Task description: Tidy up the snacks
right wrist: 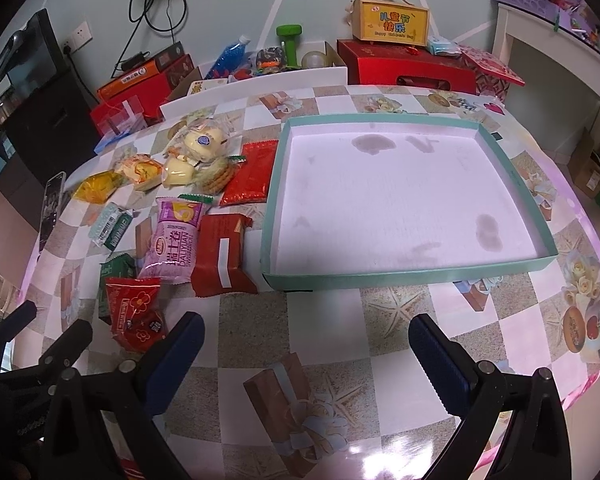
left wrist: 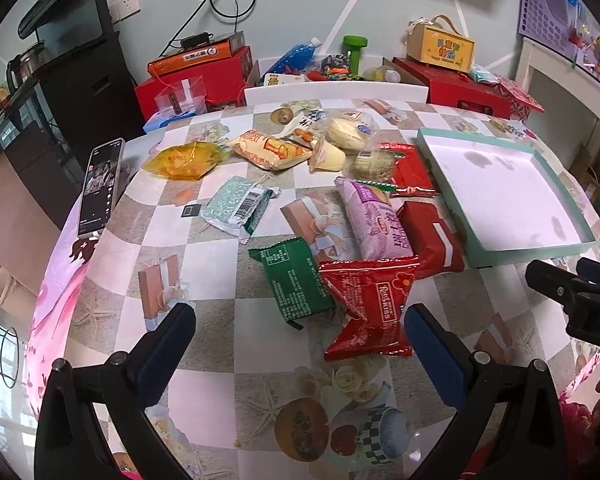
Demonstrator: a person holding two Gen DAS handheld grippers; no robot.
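Several snack packets lie scattered on the checked tablecloth. Nearest my left gripper (left wrist: pixel 298 326) are a red packet (left wrist: pixel 370 304) and a green packet (left wrist: pixel 296 286); the gripper is open above the table just in front of them, holding nothing. Behind them lie a purple packet (left wrist: pixel 374 220), a dark red packet (left wrist: pixel 432 234), a teal packet (left wrist: pixel 238 204) and a yellow packet (left wrist: pixel 188 159). A shallow teal box (right wrist: pixel 536 268) with a white stained floor sits empty on the right. My right gripper (right wrist: pixel 306 340) is open in front of the box's near wall, nothing between its fingers.
A phone (left wrist: pixel 100 186) lies near the table's left edge. Red boxes (right wrist: pixel 404 66), a yellow carry box (right wrist: pixel 390 22), a green dumbbell (right wrist: pixel 290 44) and a bottle (right wrist: pixel 230 56) crowd the space behind the table. A white shelf unit (right wrist: pixel 548 64) stands at right.
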